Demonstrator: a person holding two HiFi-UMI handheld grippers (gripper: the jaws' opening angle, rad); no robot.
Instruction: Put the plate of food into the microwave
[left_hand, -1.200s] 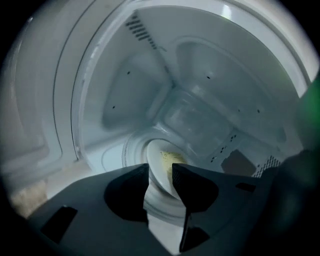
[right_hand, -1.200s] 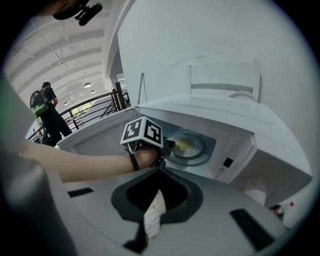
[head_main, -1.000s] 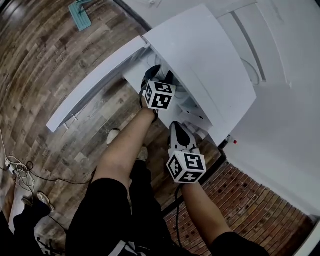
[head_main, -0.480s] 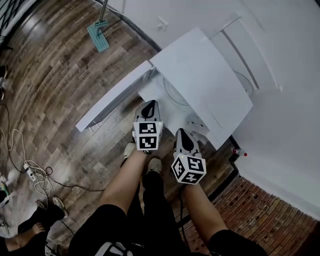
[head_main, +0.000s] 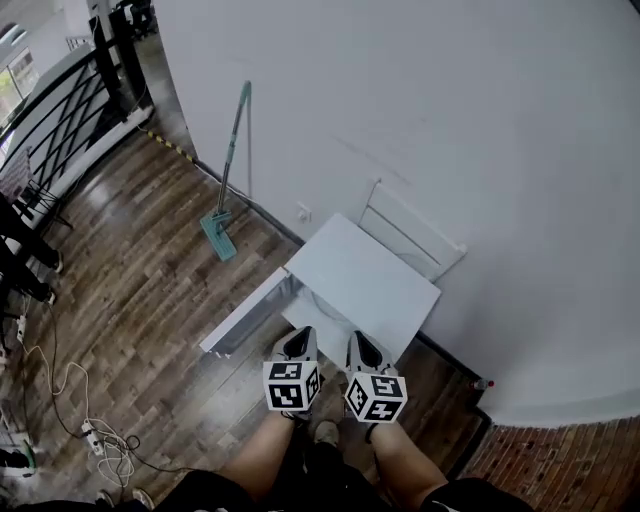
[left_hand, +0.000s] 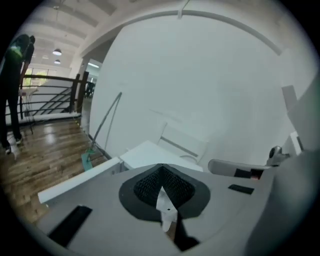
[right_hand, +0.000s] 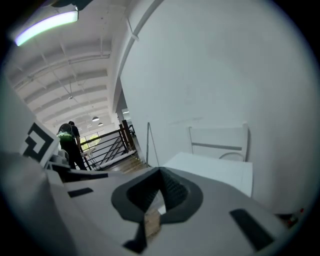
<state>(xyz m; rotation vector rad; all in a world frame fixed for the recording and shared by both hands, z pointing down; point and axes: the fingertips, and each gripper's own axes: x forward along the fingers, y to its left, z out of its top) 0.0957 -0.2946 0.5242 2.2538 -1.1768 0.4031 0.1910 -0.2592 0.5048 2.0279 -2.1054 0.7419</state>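
The white microwave (head_main: 365, 285) stands low on the wooden floor, its door (head_main: 245, 318) swung open to the left. I cannot make out a plate of food in any view; the inside is mostly hidden under the top. My left gripper (head_main: 300, 340) and right gripper (head_main: 358, 342) are held side by side just short of the opening, both shut and empty. In the left gripper view the left gripper (left_hand: 161, 169) points over the microwave (left_hand: 150, 152). The right gripper (right_hand: 159, 172) points at the same top (right_hand: 210, 167).
A white chair-like frame (head_main: 412, 232) stands against the wall behind the microwave. A green mop (head_main: 228, 190) leans on the wall to the left. A black railing (head_main: 70, 120) and floor cables (head_main: 95, 435) lie further left. A person (left_hand: 15, 85) stands by the railing.
The head view has drawn far back and up from the microwave. The left gripper has pulled out of the opening, and both grippers now sit together in front of it.
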